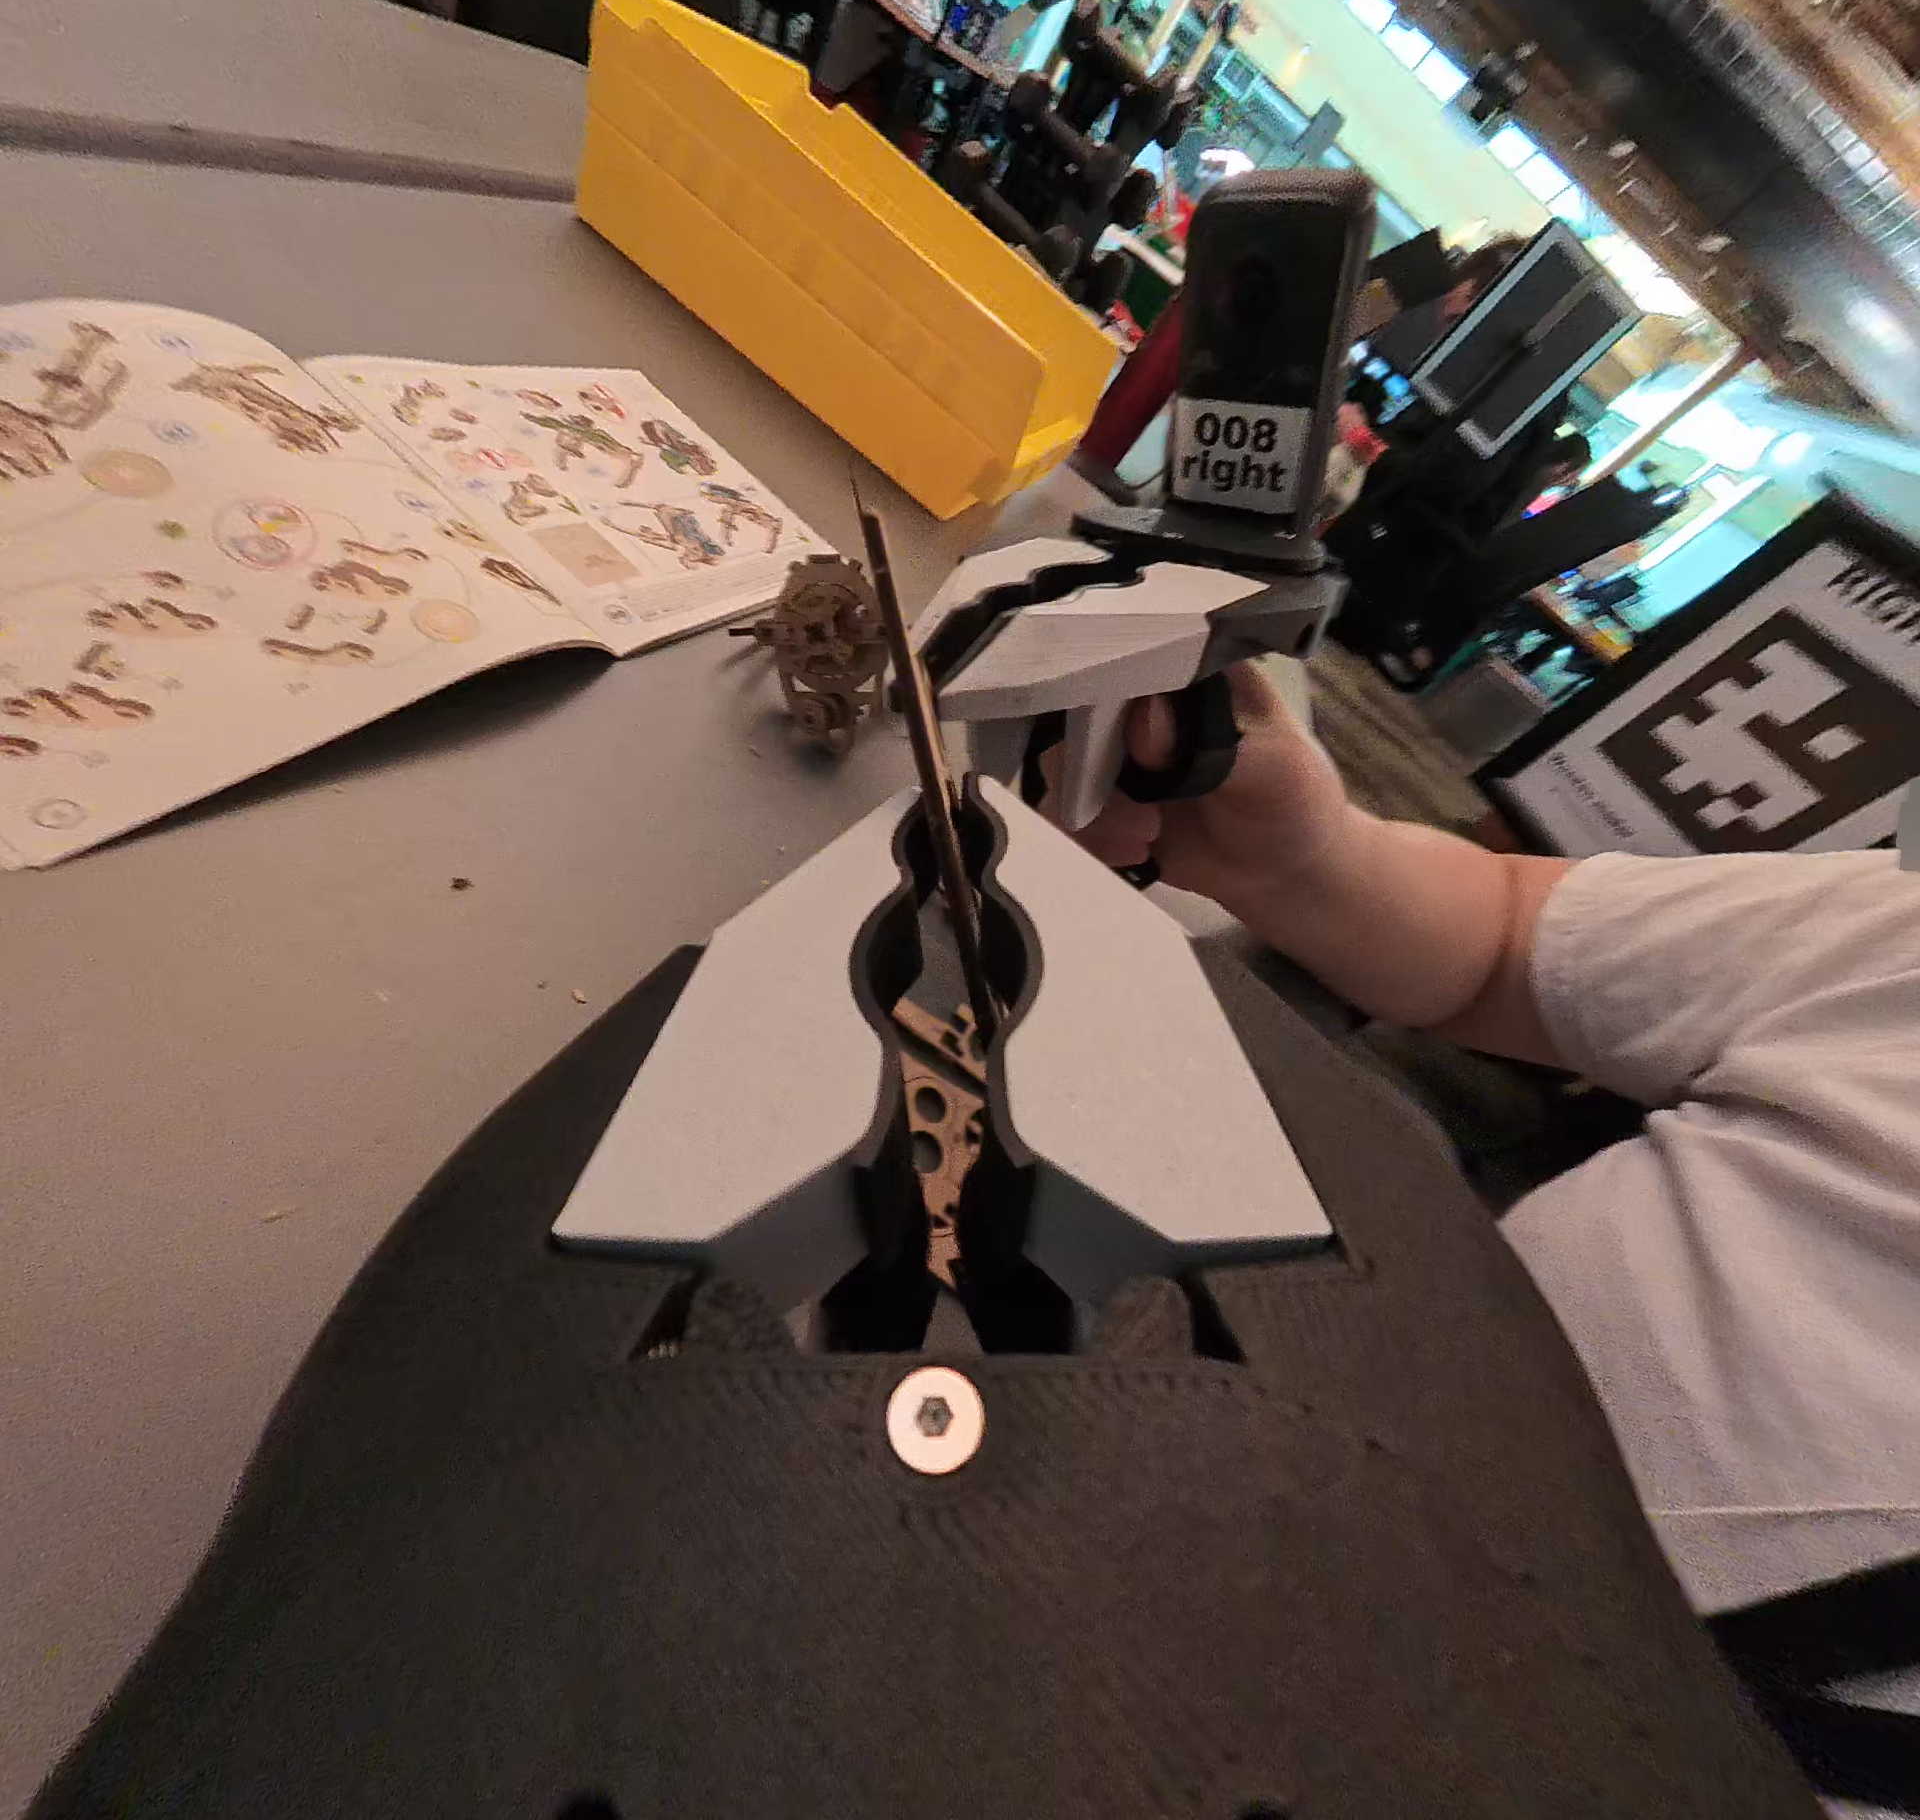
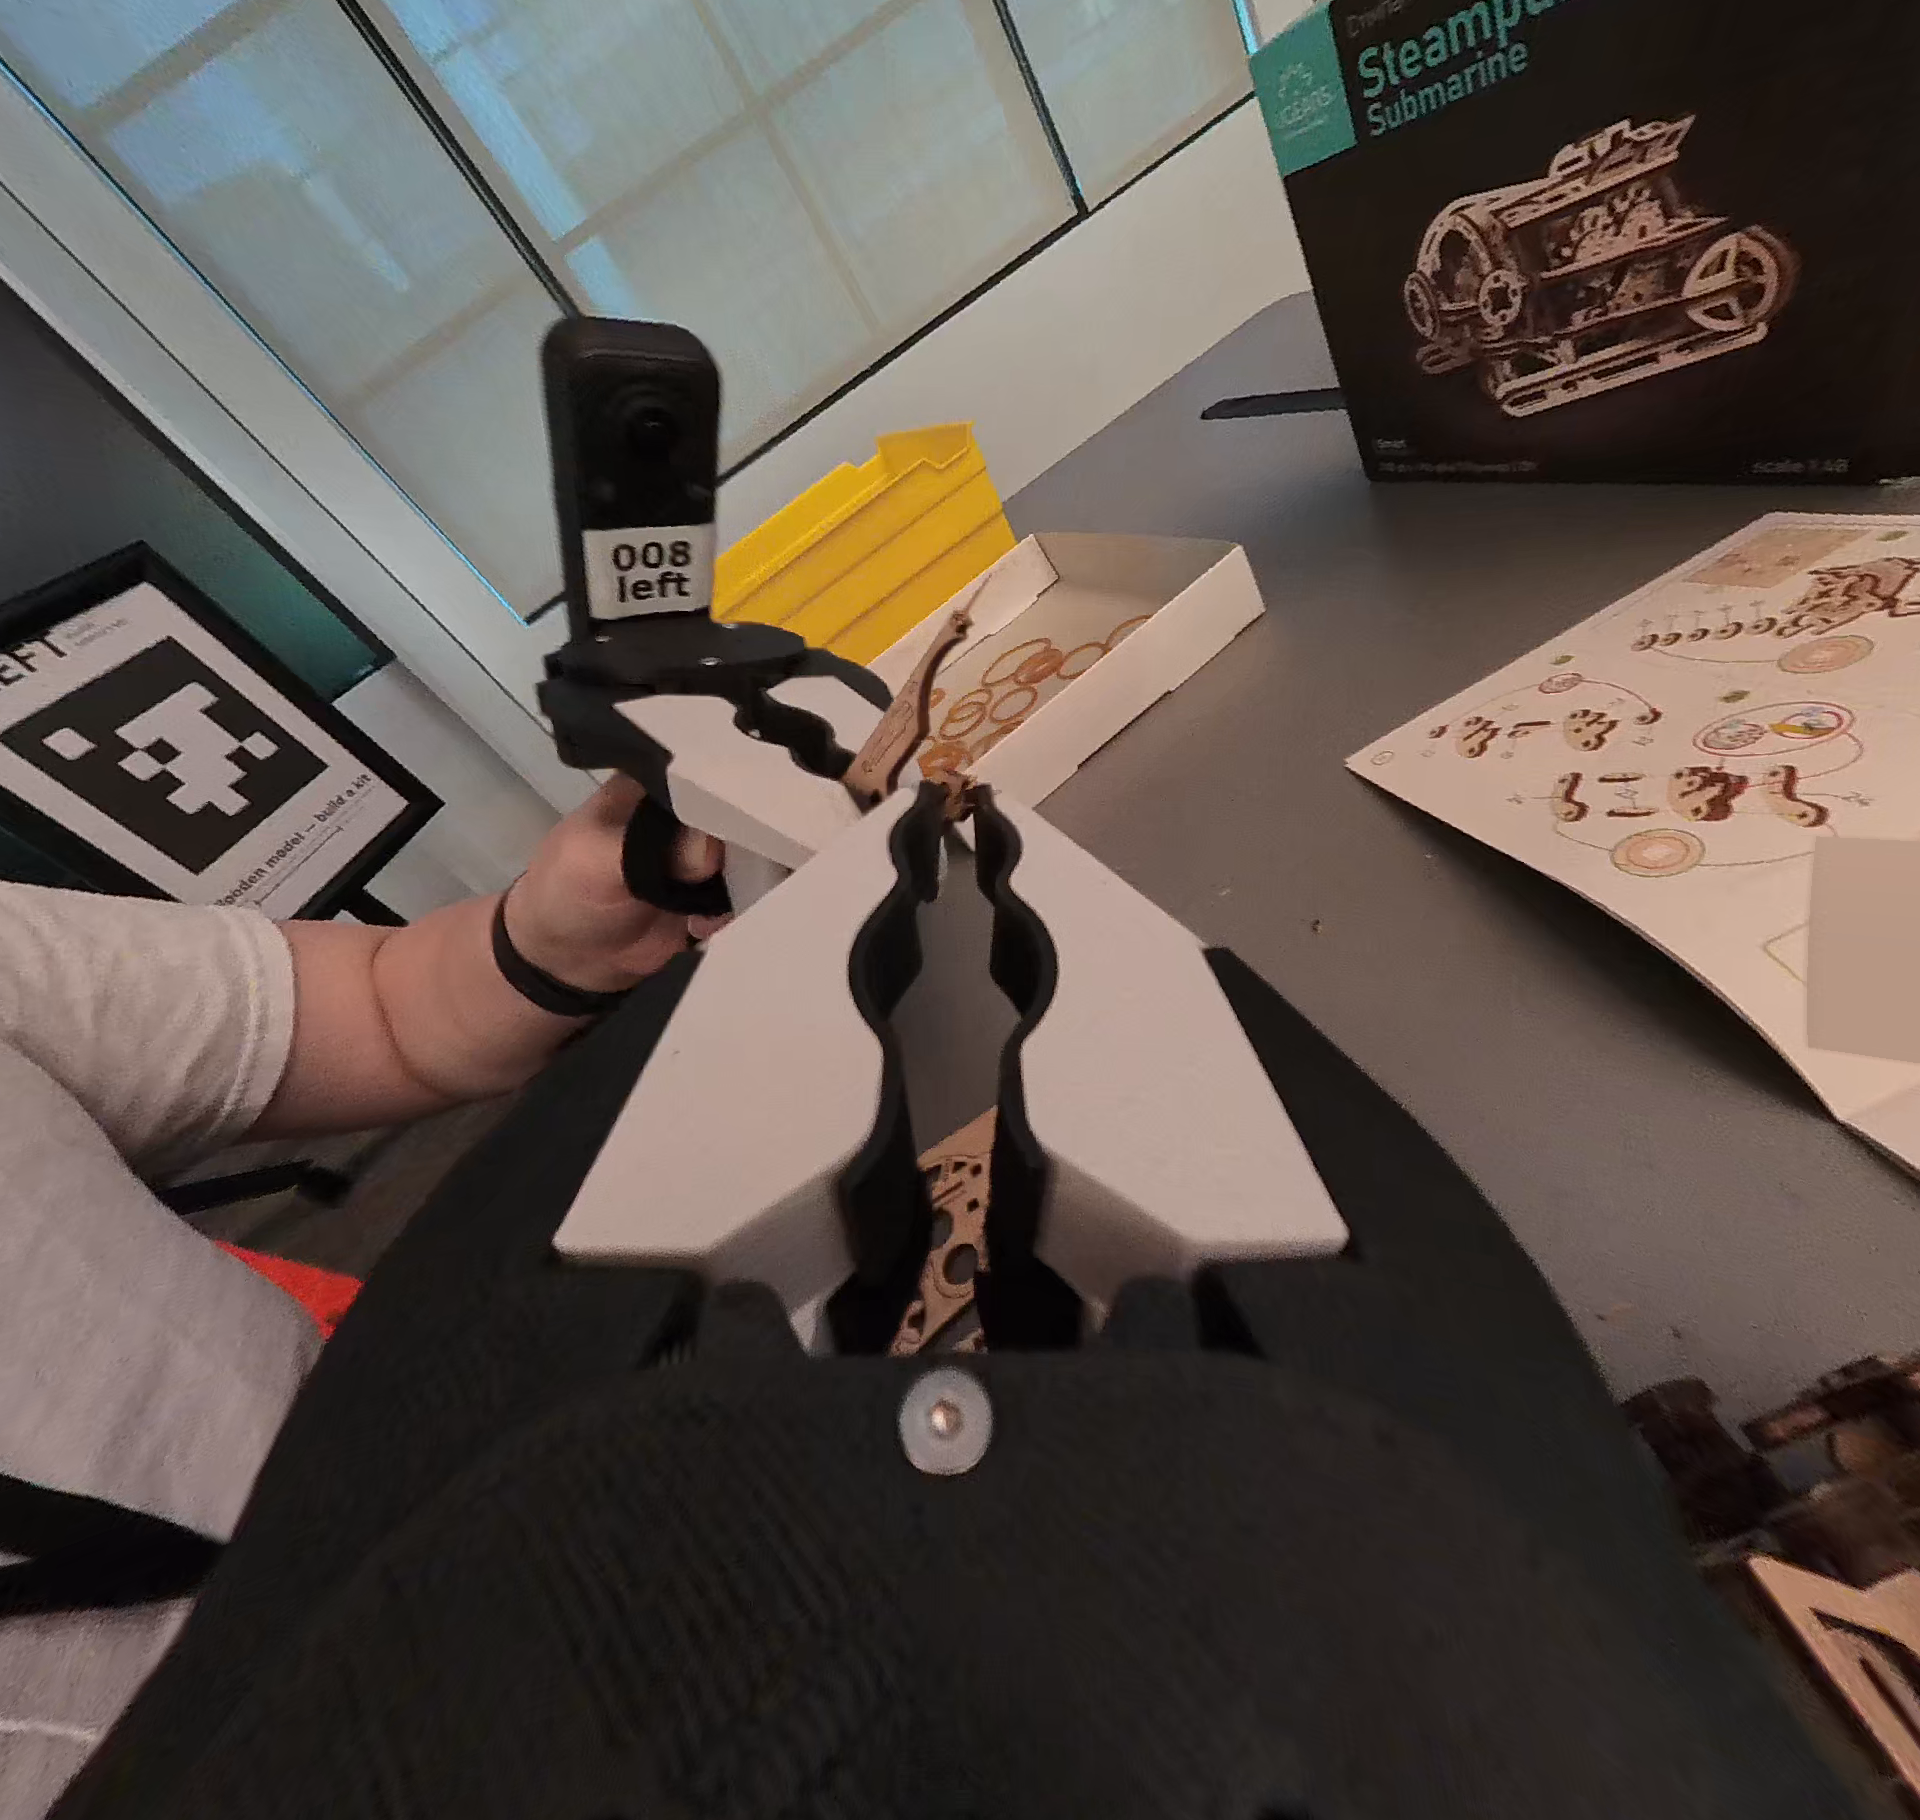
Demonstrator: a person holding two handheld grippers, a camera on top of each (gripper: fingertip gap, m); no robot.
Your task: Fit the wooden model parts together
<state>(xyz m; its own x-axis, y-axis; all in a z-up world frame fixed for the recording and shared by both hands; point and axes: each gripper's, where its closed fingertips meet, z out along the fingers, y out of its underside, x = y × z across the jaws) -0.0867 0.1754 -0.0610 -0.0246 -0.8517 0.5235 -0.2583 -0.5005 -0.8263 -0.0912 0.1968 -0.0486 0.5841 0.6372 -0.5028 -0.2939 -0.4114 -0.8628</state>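
On grey table (image 1: pixel 312 991), far left: open instruction booklet (image 1: pixel 312 544); yellow bin (image 1: pixel 810 284) behind; small wooden gear assembly (image 1: pixel 826 648) beside booklet. Centre: left gripper (image 1: pixel 951 804) clamps thin wooden strip (image 1: pixel 914 690), edge-on, tilted upright. Right gripper (image 2: pixel 951 799), fingertips nearly closed, pinches small wooden piece (image 2: pixel 961 791) against strip.

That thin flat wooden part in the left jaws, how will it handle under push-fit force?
The flat wooden part looks like thin sheet, pierced with cutouts, so probably light and stiff in-plane but likely to flex or snap if bent sideways. Its long slender end sticks out past the left gripper, so tip loads probably lever hard.
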